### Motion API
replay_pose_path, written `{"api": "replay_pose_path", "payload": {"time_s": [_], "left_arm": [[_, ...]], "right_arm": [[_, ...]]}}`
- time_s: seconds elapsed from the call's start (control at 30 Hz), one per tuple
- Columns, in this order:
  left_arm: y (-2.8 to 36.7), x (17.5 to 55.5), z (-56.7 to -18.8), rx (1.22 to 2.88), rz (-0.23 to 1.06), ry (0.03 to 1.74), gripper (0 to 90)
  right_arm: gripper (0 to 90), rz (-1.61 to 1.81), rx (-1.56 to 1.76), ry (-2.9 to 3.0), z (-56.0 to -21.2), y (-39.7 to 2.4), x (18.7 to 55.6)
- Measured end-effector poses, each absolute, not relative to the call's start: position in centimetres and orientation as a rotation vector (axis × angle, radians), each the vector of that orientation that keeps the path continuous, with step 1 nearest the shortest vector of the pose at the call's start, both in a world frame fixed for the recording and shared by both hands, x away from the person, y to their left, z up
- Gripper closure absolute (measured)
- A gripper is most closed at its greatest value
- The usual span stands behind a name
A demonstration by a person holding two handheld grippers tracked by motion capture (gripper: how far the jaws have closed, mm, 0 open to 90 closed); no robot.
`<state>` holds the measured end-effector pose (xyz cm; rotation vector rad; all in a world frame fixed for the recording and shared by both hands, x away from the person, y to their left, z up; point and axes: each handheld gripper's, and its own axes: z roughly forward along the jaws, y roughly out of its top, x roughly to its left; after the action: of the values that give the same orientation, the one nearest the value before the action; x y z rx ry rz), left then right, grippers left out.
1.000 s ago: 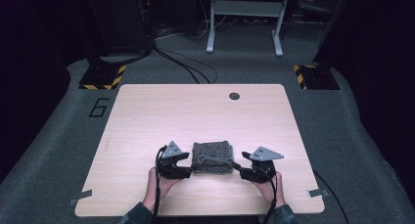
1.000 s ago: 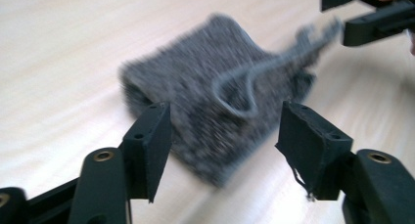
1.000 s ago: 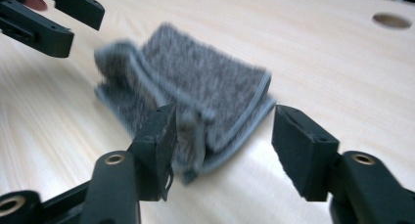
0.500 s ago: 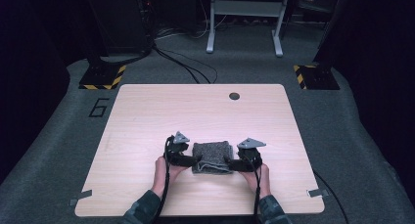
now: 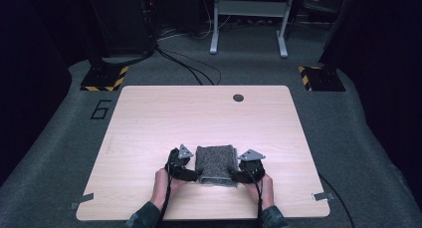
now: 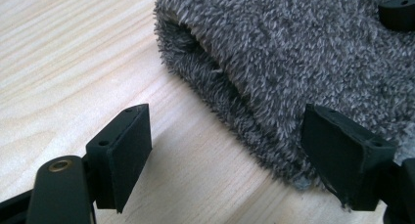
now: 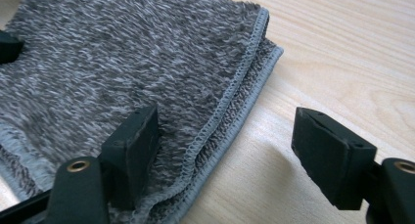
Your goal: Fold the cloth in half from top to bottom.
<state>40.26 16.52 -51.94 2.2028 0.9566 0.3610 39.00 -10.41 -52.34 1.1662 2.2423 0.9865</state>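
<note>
The left gripper (image 6: 225, 150) is open, one jaw over the folded grey towel's (image 6: 303, 53) edge and the other over bare wood. The right gripper (image 7: 225, 145) is open too, straddling the towel's stitched edge. The towel lies flat between both hands, near the front edge of the wooden table (image 5: 199, 118).

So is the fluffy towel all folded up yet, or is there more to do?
Partly done: the grey towel already lies doubled over in layers on the table. In hand: the left gripper and right gripper sit open at its near corners, gripping nothing. Probably left: closing on the corners for another fold, though that is a guess.
</note>
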Motion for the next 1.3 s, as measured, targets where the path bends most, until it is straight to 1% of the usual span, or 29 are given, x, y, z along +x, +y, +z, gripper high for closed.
{"api": "replay_pose_path", "payload": {"time_s": [0.07,0.33,0.6,0.7,0.8,1.03,1.17,1.3], "left_arm": [[16.5,40.2,-52.1,2.187,0.376,0.962,19.4],[17.1,40.8,-52.2,2.178,0.371,0.991,16.9],[18.1,40.6,-51.5,2.133,0.375,1.008,13.9],[18.7,40.2,-51.0,2.093,0.375,1.024,13.4],[19.5,39.6,-50.5,2.088,0.391,1.024,12.1],[22.6,38.3,-49.5,2.023,0.461,1.073,12.5],[24.7,37.7,-49.7,2.003,0.488,1.129,12.5],[26.8,37.0,-50.6,1.989,0.507,1.195,12.5]], "right_arm": [[23.5,0.988,1.169,2.242,-52.5,-10.4,39.2],[16.5,0.975,1.196,2.249,-52.5,-10.1,40.2],[15.2,1.027,1.22,2.264,-52.0,-10.5,40.4],[14.8,1.078,1.239,2.238,-51.4,-11.4,39.9],[14.5,1.102,1.242,2.219,-50.7,-12.5,39.5],[15.0,1.099,1.297,2.154,-50.0,-15.5,38.5],[14.7,1.06,1.329,2.117,-50.1,-17.3,37.9],[14.7,1.024,1.376,2.073,-50.2,-19.5,37.4]]}}
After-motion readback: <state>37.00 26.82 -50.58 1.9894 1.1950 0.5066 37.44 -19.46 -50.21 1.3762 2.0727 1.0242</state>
